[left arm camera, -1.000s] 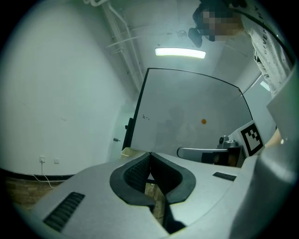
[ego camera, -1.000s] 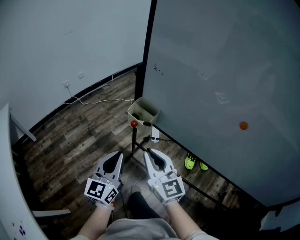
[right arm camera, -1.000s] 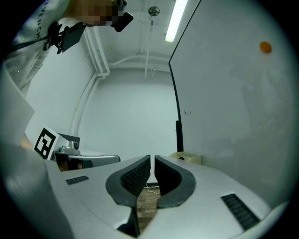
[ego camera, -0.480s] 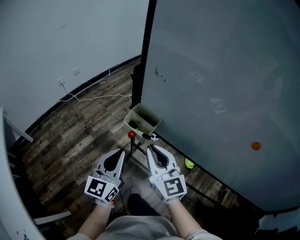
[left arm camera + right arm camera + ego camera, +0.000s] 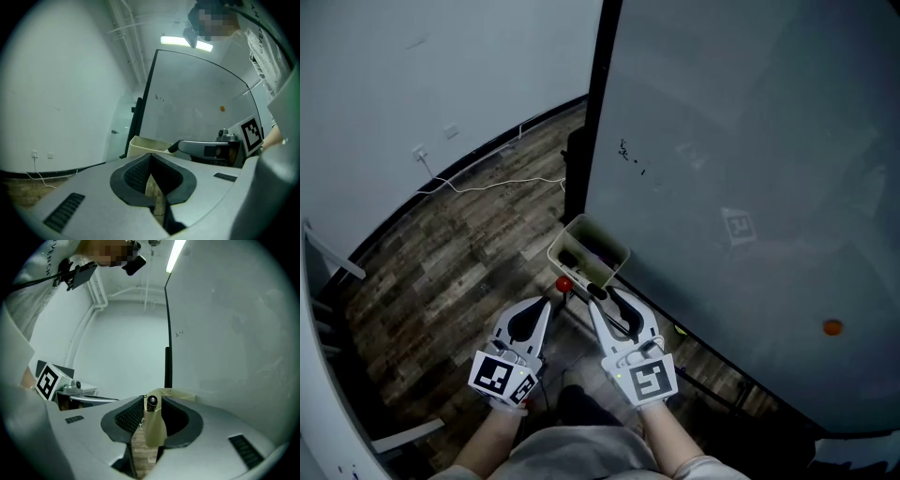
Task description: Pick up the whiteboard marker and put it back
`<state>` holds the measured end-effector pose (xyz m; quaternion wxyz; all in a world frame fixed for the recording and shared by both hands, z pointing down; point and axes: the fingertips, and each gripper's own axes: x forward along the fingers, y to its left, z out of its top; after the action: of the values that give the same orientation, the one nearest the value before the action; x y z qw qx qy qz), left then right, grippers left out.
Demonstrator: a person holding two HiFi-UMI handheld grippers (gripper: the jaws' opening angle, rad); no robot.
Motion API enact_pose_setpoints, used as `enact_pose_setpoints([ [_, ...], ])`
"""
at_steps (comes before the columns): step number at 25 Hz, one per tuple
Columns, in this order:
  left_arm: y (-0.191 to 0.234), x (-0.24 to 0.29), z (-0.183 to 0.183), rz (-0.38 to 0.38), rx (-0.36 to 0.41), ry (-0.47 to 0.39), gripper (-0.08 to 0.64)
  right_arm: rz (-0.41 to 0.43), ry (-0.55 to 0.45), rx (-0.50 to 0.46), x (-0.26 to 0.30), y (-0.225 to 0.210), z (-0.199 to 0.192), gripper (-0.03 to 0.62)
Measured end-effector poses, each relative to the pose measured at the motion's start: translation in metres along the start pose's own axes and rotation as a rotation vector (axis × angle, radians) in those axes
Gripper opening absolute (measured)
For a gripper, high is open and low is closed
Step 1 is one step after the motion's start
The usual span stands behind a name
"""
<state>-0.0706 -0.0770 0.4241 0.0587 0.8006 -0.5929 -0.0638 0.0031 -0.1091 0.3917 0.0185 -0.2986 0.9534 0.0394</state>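
- Because the whiteboard marker [image 5: 152, 401] shows only its round dark end in the right gripper view, I judge that its long axis runs almost along the line of the jaws. It points away from the right gripper [image 5: 602, 298], toward the far side.
- The jaws of the right gripper have just been opening. They stand apart now, and the end of the marker is between their tips. I see no pad pressing on it.
- In the head view the marker is a short dark stub at the near corner of the beige tray [image 5: 607, 234]. This tray sits at the lower left corner of the whiteboard [image 5: 750, 141].
- The left gripper [image 5: 542, 306] has its jaws closed, with nothing between them. It is to the left of the marker and a little apart, so the right gripper is the nearer one.
- A small red round thing [image 5: 564, 283] lies just left of the marker. What it is I cannot tell.
- The body of the marker is hidden behind its own end, so its length does not show.
- A pale beige piece under that end may be part of the tray, but I am not sure.
- Whether the marker rests inside the tray or on its rim is too small and dark to read.
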Motion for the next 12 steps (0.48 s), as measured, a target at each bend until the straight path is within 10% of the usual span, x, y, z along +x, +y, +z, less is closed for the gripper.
enact_pose_setpoints([
  [12,0.023,0.028,-0.006,-0.016,0.001,0.035,0.015,0.004,-0.002,-0.025,0.015,-0.007,-0.007,0.087],
])
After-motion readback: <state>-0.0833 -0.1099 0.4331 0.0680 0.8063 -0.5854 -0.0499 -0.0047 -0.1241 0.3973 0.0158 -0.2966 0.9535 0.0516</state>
